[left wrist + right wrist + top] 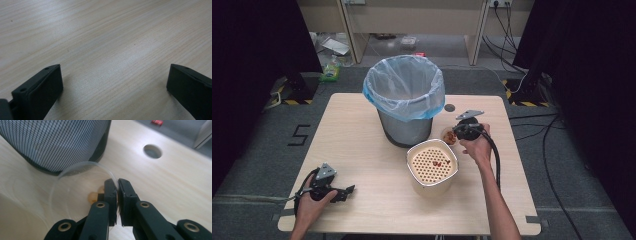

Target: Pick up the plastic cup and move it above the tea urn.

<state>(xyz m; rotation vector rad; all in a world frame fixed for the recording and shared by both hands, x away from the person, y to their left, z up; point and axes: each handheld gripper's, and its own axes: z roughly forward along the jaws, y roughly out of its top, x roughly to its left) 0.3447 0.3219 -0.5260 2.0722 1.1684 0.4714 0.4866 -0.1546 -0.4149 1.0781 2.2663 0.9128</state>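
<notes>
1. Right gripper pinches the rim of a small clear dish, one jaw inside the rim and one outside, pads pressed nearly together on the thin wall.
2. Clear dish: on the tabletop right of centre, toward the far edge. It sits just beside the base of the waste bin and just behind the round container. Small orange-brown bits lie in it; in the right gripper view they are partly hidden behind the jaws.
3. Right hand comes in from the near right and holds the gripper above the dish.
4. Waste bin: mesh-walled, lined with a pale blue bag, upright near the middle of the far edge.
5. Round container: cream-coloured, topped by a perforated insert with a few reddish bits on it, around the tabletop's centre, slightly toward the near edge.
6. Left gripper: rests near the near left corner, held in the left hand. Jaws spread wide over bare wood in the left gripper view, nothing between them.
7. A round hole in the tabletop lies beyond the dish, toward the far right corner.
</notes>
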